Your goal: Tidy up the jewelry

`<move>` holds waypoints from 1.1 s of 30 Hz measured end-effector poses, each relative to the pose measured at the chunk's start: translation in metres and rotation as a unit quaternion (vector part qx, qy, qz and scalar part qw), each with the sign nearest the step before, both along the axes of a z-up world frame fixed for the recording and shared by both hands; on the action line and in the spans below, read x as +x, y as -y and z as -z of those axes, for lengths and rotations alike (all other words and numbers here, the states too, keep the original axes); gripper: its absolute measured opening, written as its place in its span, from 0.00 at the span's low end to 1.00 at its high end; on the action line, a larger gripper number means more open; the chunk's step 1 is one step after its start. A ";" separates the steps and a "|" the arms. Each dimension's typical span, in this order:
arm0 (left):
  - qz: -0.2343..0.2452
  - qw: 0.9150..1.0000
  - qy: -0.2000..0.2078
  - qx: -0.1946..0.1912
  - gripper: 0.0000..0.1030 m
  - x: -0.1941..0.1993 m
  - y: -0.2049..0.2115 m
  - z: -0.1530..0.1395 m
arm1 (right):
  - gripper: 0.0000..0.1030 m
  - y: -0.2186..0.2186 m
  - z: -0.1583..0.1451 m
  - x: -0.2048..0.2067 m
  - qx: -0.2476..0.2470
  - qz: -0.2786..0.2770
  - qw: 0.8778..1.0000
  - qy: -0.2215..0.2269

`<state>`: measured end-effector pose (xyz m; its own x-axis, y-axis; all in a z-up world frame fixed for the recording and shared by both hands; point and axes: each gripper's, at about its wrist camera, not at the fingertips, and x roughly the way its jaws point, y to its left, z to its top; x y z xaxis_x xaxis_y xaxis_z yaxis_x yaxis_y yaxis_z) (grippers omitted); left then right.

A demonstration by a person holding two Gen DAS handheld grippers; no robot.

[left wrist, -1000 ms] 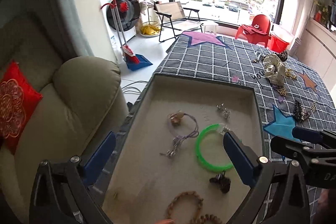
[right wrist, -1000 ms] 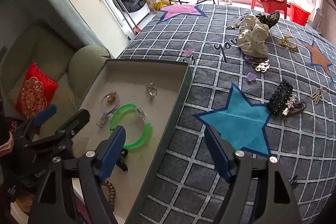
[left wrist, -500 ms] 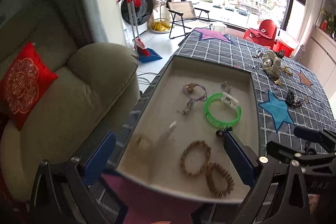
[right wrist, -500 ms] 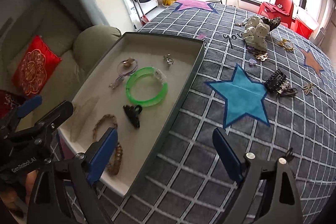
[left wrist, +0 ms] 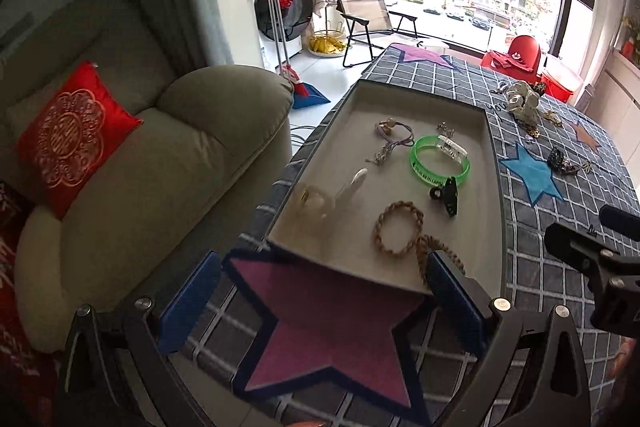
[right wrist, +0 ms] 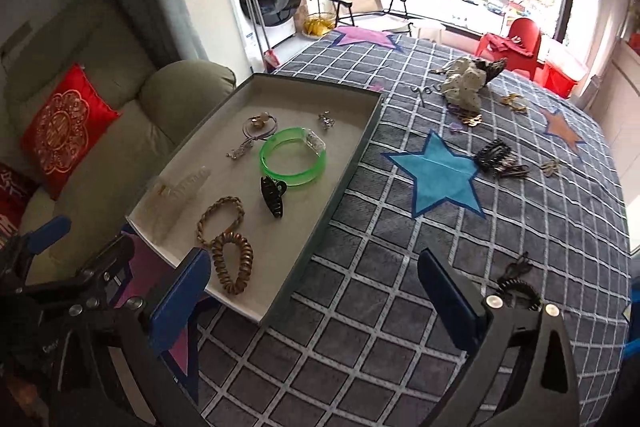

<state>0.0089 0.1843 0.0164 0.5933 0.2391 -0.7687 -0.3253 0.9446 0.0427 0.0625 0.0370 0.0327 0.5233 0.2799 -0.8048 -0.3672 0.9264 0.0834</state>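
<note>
The left tongs (left wrist: 320, 301) are held with their blue pads wide apart and nothing between them, above a purple star (left wrist: 332, 327) sewn on the checked cloth (right wrist: 400, 287) that covers the counter, just short of the near edge of the tray (left wrist: 494, 187). The right tongs (right wrist: 316, 301) are likewise spread apart and empty, over the cloth beside the tray's near right corner.

Inside the grey tray, nearest the tongs, a brown coiled hair tie (right wrist: 233, 263) is seen touching a braided tan bracelet (right wrist: 221, 217). A clear hair claw (right wrist: 180, 185) lies to their left, by the tray's left wall. Beyond them a black hair claw (right wrist: 272, 197) rests against the green bangle (right wrist: 293, 157), which carries a clear clasp on its far side. Further back a purple cord bracelet (left wrist: 394, 133) with a bead and a small silver piece (right wrist: 326, 120) are found near the tray's far end.

Outside the tray, on the cloth, a black coiled tie (right wrist: 516, 283) lies close to the right tongs. A black comb clip (right wrist: 492, 155) is placed just right of the blue star (right wrist: 438, 175), with a small gold piece (right wrist: 552, 167) near it. Well beyond, a cream dotted scrunchie (right wrist: 464, 87) is heaped with darker items, gold pieces (right wrist: 514, 101) beside it.
</note>
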 end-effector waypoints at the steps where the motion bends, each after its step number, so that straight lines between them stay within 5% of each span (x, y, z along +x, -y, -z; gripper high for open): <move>1: -0.001 1.000 0.001 0.000 1.00 -0.004 0.001 -0.001 | 1.00 0.000 -0.001 -0.003 -0.003 0.000 1.000 0.003; 33: -0.007 1.000 0.012 0.003 1.00 -0.023 0.008 -0.008 | 1.00 0.002 -0.011 -0.021 -0.006 0.002 1.000 0.013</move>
<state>-0.0144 0.1767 0.0239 0.6074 0.2520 -0.7534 -0.3400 0.9396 0.0401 0.0413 0.0346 0.0433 0.5461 0.2674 -0.7939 -0.3650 0.9289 0.0618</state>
